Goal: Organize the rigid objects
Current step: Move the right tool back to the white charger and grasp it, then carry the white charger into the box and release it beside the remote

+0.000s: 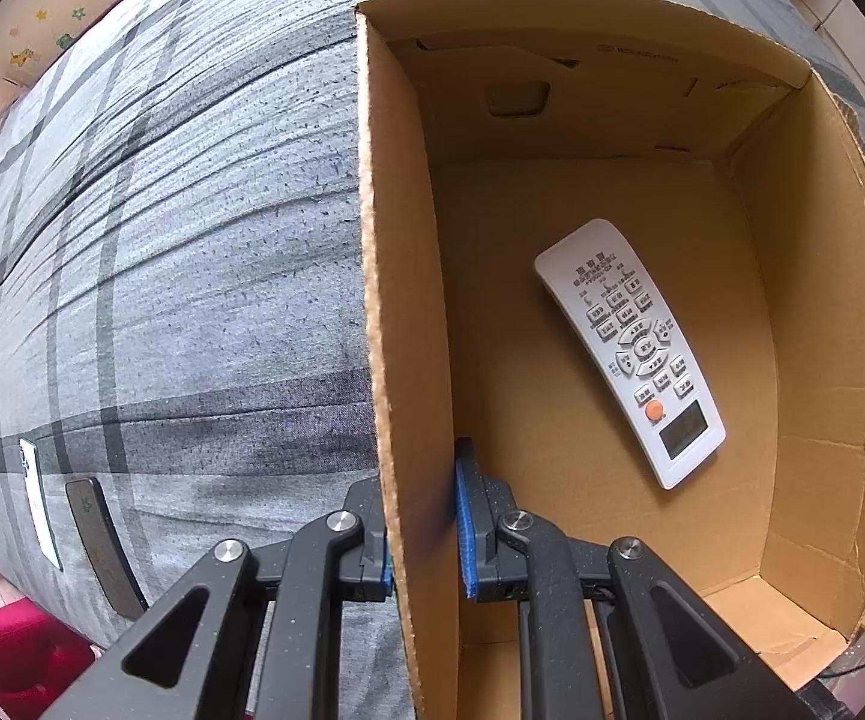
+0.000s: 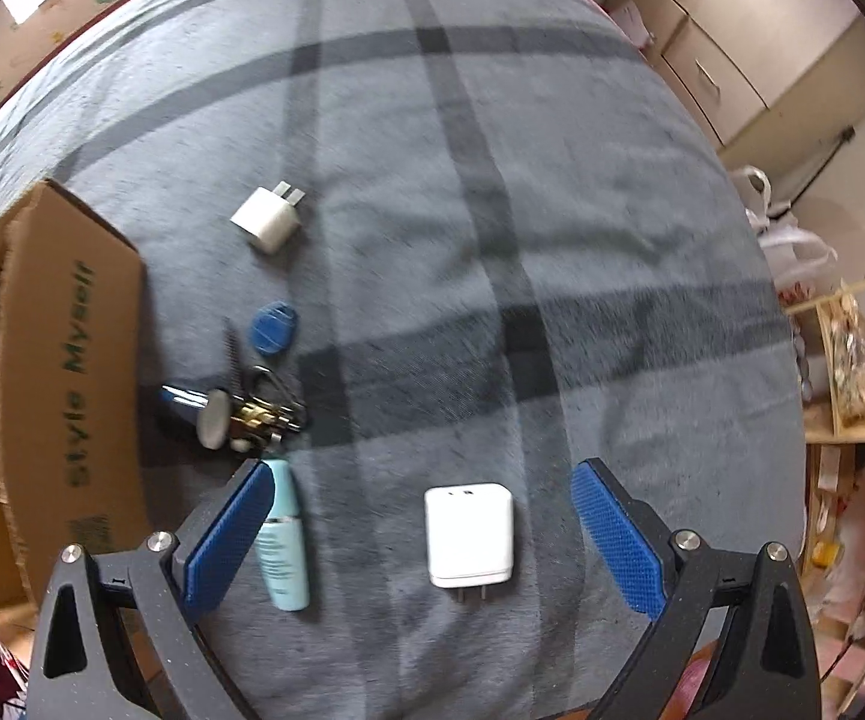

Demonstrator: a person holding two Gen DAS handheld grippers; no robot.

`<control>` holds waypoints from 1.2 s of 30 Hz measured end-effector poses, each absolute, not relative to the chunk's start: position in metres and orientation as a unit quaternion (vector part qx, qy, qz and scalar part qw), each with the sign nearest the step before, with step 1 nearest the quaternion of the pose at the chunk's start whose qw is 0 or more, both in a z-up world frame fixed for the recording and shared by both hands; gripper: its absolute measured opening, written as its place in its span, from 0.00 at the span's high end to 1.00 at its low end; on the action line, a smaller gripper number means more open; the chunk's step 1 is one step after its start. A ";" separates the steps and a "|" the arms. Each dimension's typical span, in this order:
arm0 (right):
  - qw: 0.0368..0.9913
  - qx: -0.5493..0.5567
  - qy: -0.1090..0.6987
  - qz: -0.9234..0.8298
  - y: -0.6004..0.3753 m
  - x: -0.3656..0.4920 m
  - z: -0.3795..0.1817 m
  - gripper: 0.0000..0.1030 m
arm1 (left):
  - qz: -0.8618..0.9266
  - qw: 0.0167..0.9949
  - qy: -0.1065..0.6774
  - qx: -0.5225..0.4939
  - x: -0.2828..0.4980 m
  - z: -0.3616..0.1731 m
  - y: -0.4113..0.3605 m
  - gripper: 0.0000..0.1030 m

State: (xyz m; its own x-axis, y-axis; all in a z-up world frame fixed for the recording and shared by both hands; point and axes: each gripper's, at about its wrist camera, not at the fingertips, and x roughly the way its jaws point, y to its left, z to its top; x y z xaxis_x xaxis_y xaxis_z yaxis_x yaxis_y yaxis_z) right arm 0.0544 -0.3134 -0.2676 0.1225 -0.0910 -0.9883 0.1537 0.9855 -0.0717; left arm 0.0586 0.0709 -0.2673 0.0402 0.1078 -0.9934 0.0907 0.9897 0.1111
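A cardboard box (image 1: 408,360) stands on the grey plaid bed; it also shows at the left of the right wrist view (image 2: 72,384). My left gripper (image 1: 423,531) is shut on the box's left wall. A white remote (image 1: 630,348) lies inside on the box floor. My right gripper (image 2: 426,534) is open above the bed, with a large white charger (image 2: 471,534) between its fingers. A light blue tube (image 2: 282,546) lies beside its left finger. A key bunch (image 2: 240,414), a blue tag (image 2: 273,327) and a small white plug (image 2: 267,219) lie further off.
Two flat devices, one white (image 1: 39,504) and one dark (image 1: 102,546), lie on the bed left of the box. A cabinet (image 2: 732,60) and cluttered shelves (image 2: 852,360) stand to the right of the bed.
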 end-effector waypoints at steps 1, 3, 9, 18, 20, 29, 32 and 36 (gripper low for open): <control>0.746 0.029 0.660 -0.085 -0.318 0.051 -0.273 0.02 | 0.007 0.717 0.693 0.072 0.059 -0.267 0.071 0.84; 0.741 0.034 0.664 -0.090 -0.325 0.047 -0.282 0.02 | 0.007 0.717 0.693 0.072 0.059 -0.267 0.069 0.84; 0.724 0.050 0.681 -0.099 -0.343 0.032 -0.310 0.02 | 0.010 0.717 0.693 0.076 0.060 -0.267 0.066 0.84; 0.707 0.062 0.697 -0.102 -0.359 0.015 -0.334 0.02 | 0.014 0.716 0.694 0.080 0.060 -0.267 0.062 0.84; 0.707 0.061 0.697 -0.102 -0.361 0.011 -0.334 0.03 | 0.014 0.716 0.693 0.080 0.060 -0.267 0.062 0.84; 0.688 0.058 0.719 -0.085 -0.354 0.020 -0.343 0.55 | 0.016 0.716 0.693 0.081 0.059 -0.267 0.061 0.84; 0.689 0.058 0.717 -0.085 -0.347 0.021 -0.335 0.55 | 0.016 0.717 0.693 0.081 0.059 -0.267 0.061 0.84; 0.691 0.056 0.715 -0.087 -0.346 0.023 -0.329 0.55 | 0.015 0.717 0.693 0.081 0.059 -0.267 0.061 0.84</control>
State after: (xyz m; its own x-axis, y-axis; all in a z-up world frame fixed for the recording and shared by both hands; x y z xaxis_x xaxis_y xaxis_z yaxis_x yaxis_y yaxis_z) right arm 0.0232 -0.3459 -0.3289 -0.0376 -0.0402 -0.9985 0.1993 0.9788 -0.0469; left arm 0.0591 0.0609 -0.2672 0.0400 0.1338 -0.9902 0.0895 0.9865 0.1369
